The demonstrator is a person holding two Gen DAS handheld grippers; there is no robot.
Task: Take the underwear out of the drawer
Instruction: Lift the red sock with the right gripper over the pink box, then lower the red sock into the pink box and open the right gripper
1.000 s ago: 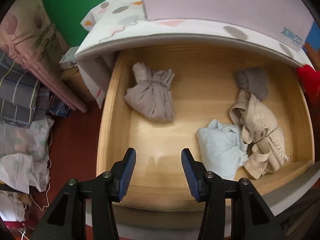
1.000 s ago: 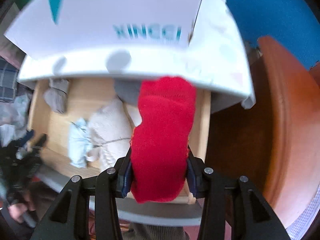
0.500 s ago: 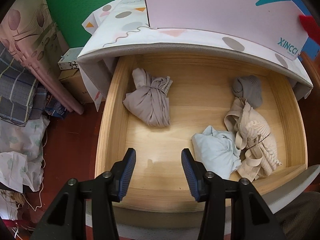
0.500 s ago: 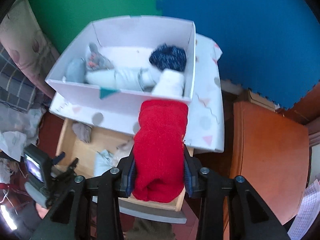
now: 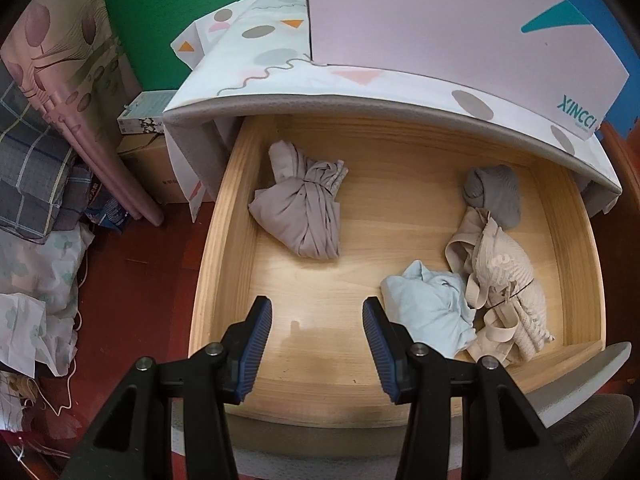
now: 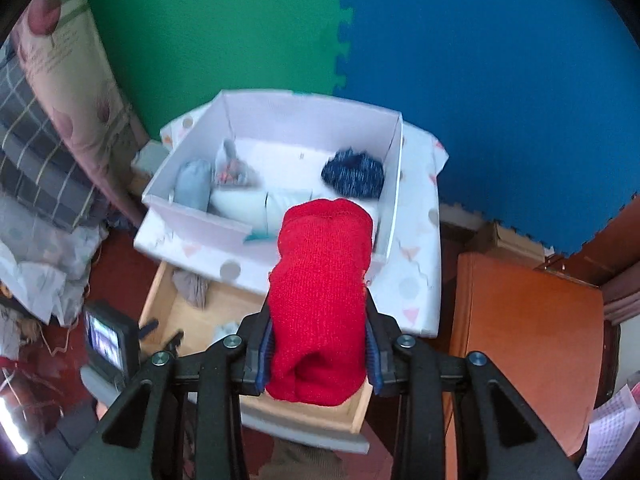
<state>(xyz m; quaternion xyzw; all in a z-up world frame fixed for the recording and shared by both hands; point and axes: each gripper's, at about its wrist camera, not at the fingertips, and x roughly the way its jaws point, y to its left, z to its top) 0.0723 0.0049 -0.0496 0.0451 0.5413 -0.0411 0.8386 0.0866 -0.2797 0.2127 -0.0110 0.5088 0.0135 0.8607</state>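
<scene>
The right gripper [image 6: 320, 354] has its jaws clamped on a rolled red knitted garment [image 6: 320, 300], which fills the gap between the blue pads and stands up in front of the camera. It is held high above the open light wooden drawer [image 6: 168, 300] and in line with the white cardboard box [image 6: 394, 184] that sits on the patterned white cloth covering the cabinet top. That box already holds several rolled pieces: a pale blue one at the left, a white one in the middle and a dark blue speckled one at the far right.

The left gripper [image 5: 316, 338] hovers over the near edge of the drawer [image 5: 224, 248], its jaws apart with nothing between them.

Four pieces lie on the drawer floor: a knotted taupe fabric bundle [image 5: 304, 208] at the far left, a small grey rolled piece [image 5: 494, 194] at the far right, a beige lace-trimmed garment with straps [image 5: 504, 280] near the right wall, and a crumpled pale blue piece [image 5: 432, 312] touching it on its left.

By my reading the task is roughly half done: the red piece is out of the drawer but not yet set down, and the four remaining pieces are untouched.
</scene>
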